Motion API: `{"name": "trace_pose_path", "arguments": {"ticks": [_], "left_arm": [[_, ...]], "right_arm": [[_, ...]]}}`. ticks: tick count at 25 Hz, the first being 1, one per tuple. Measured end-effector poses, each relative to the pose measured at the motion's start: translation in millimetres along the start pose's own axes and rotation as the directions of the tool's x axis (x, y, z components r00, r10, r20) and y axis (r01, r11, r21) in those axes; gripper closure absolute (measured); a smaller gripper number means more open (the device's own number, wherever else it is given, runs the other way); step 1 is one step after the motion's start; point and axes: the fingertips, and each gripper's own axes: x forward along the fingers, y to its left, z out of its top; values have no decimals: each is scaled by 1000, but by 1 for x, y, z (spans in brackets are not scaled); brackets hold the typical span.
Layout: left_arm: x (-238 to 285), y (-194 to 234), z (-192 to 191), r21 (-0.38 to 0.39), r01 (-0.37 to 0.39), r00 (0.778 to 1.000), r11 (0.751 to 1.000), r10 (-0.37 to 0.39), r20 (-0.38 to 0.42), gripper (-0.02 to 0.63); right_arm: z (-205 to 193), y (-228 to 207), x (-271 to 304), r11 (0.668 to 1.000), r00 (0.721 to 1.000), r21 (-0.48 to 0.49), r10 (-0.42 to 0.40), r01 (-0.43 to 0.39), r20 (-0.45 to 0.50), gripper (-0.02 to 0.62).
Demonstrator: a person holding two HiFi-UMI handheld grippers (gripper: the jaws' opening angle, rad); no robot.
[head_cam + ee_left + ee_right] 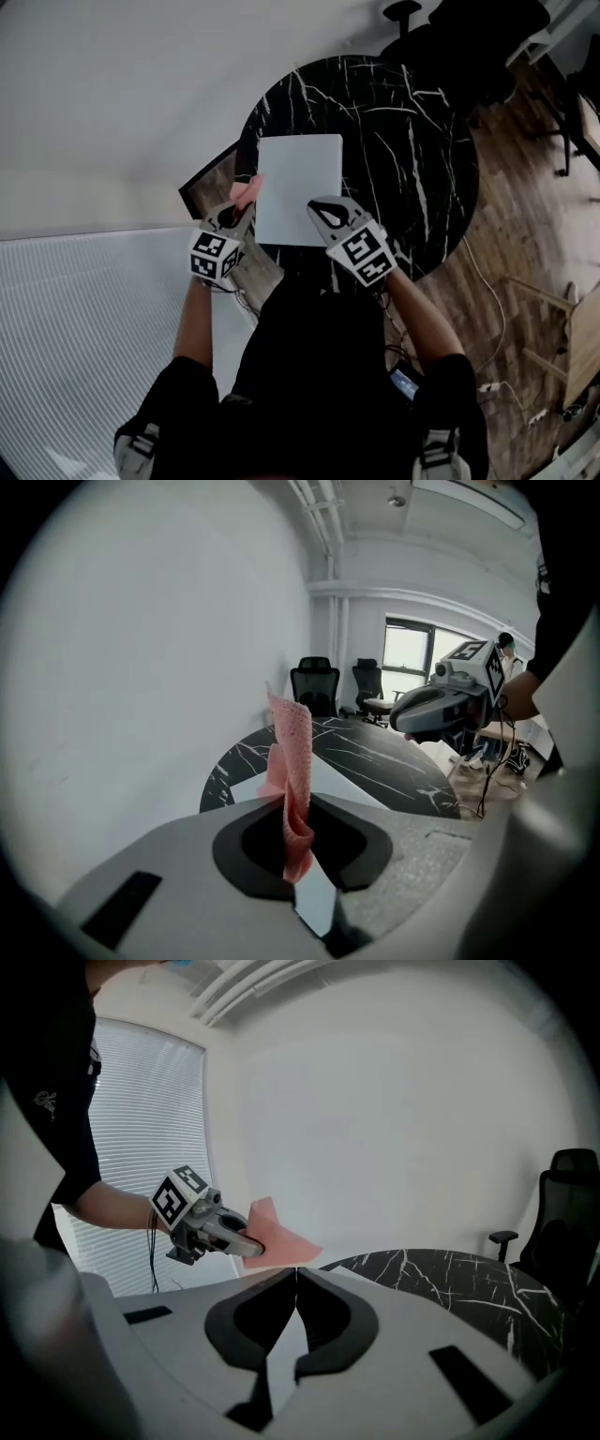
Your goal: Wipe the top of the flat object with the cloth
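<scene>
L gripper [298, 801] jaws clamped on cloth [292, 742], R gripper [296, 1272] jaws closed empty, over flat object [298, 187]

A: Any text, labels or numbers we can read?
B: None. The left gripper [242, 208] and right gripper [322, 208] carry only black-and-white square markers, no characters. A small pale mark on the black shirt [56, 1072] is too small to read.

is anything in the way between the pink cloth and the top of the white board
Nothing lies on the white board. The pink cloth, pinched in the left claw, is at its near left edge. Only the right claw sits over the board's near right corner, so that patch is covered.
</scene>
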Motion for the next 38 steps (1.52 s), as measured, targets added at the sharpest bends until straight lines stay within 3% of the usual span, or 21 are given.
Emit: {"name": "trace_pose_path", "arguments": {"ticks": [8,13,18,22,26,35,38], "left_arm": [[61,54,7,122,83,995,989,-76,-60,584],[100,85,13,224,129,989,966,-109,-102,584],[136,107,14,374,158,981,914,-102,-165,584],[164,114,7,493,176,974,852,-78,-213,584],[191,111,-9,563,217,961,797,-75,-264,584],[207,96,-30,614,256,942,747,-52,-331,584],[208,85,-43,607,280,931,744,-55,-361,583]], "right_arm": [[-25,-14,41,983,992,142,-103,113,-73,600],[-41,-24,66,961,976,192,-177,200,-127,600],[-55,-35,73,916,954,276,-256,290,-153,600],[-69,-43,79,879,934,321,-308,352,-181,600],[-79,-48,85,838,913,363,-359,406,-192,600],[-95,-46,74,807,905,410,-375,425,-199,600],[-101,-46,69,804,907,420,-371,421,-198,600]]}}
